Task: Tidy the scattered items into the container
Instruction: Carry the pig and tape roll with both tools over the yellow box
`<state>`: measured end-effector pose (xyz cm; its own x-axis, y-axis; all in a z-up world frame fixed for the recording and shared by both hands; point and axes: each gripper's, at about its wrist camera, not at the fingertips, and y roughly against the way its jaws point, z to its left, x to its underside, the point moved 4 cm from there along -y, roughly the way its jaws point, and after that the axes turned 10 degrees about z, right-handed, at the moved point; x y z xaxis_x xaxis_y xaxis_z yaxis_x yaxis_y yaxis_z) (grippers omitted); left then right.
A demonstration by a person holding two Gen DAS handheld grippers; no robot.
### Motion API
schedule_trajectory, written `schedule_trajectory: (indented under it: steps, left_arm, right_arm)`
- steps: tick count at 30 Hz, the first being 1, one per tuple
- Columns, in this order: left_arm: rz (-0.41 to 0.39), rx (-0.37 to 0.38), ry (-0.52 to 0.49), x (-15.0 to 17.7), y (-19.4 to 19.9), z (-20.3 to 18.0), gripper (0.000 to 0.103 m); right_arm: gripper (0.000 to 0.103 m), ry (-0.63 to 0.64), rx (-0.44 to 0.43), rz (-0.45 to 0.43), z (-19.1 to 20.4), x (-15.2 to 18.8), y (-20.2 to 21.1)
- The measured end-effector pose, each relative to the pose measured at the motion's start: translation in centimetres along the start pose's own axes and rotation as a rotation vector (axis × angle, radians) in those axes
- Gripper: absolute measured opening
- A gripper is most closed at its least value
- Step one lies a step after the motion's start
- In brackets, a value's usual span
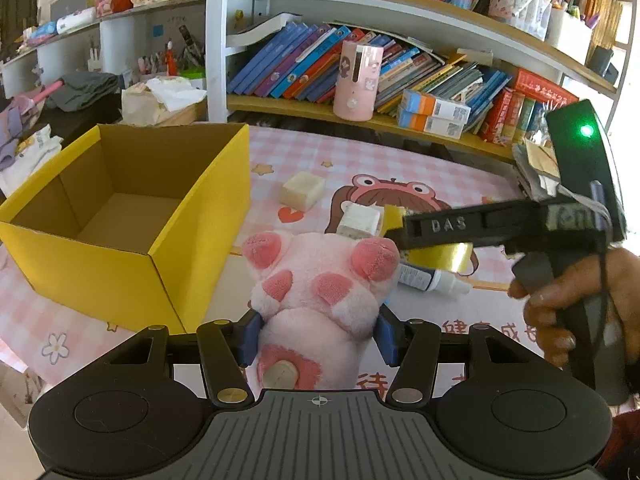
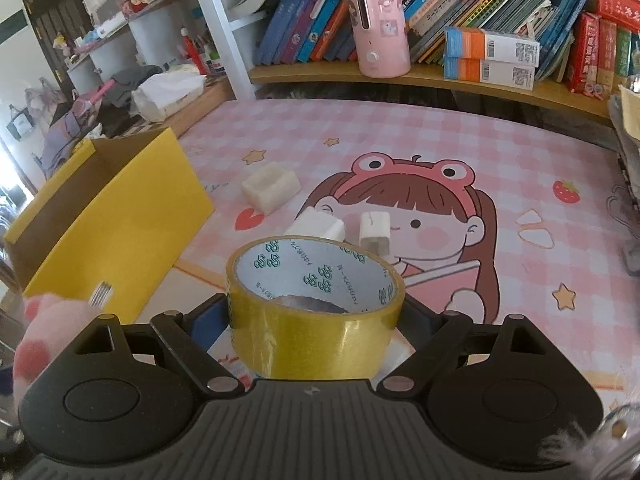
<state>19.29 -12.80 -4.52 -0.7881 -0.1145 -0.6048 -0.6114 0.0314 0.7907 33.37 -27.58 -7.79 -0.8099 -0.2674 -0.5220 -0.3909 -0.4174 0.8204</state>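
Note:
My left gripper [image 1: 318, 338] is shut on a pink plush toy [image 1: 320, 292], held just right of the open yellow cardboard box [image 1: 120, 264]. My right gripper [image 2: 316, 324] is shut on a roll of yellow tape [image 2: 316, 308], held above the pink mat; the box [image 2: 120, 220] is to its left. The right gripper [image 1: 404, 226] and its tape [image 1: 444, 258] also show in the left wrist view. On the mat lie a cream block [image 1: 303, 191] [image 2: 271, 192], two small white pieces [image 2: 318, 226] [image 2: 375, 228] and a small dropper bottle [image 1: 430, 279].
The pink checked mat [image 2: 440, 152] covers the table. A bookshelf with books, a pink cylinder [image 2: 378, 26] and orange-blue boxes [image 2: 490, 58] runs along the back. Clothes and bags are piled to the left of the box [image 1: 84, 88].

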Motion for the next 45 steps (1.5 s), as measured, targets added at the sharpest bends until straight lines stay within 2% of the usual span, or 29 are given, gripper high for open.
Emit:
schedule_trajectory:
  steps: [7, 14, 22, 27, 33, 45]
  left_arm:
    - [-0.020, 0.044, -0.023, 0.8, 1.2, 0.4, 0.055]
    - [-0.058, 0.112, -0.048, 1.4, 2.5, 2.6, 0.055]
    - [-0.062, 0.214, -0.120, 2.8, 4.6, 6.3, 0.055]
    - [-0.063, 0.249, -0.146, 3.9, 6.0, 9.2, 0.055]
    - [-0.056, 0.254, -0.158, 5.3, 7.3, 12.8, 0.055]
    - [-0.039, 0.200, -0.142, 6.7, 8.8, 18.8, 0.055]
  right_arm:
    - [0.088, 0.000, 0.040, -0.019, 1.4, 2.1, 1.8]
    - [0.088, -0.021, 0.109, -0.052, 4.1, 4.6, 3.7]
    - [0.088, -0.096, 0.195, -0.083, 9.4, 8.2, 5.8]
    - [0.088, -0.135, 0.235, -0.087, 13.1, 10.6, 6.5]
    - [0.088, -0.155, 0.256, -0.090, 17.3, 12.6, 6.7]
    - [0.088, -0.158, 0.245, -0.085, 24.1, 14.0, 5.6]
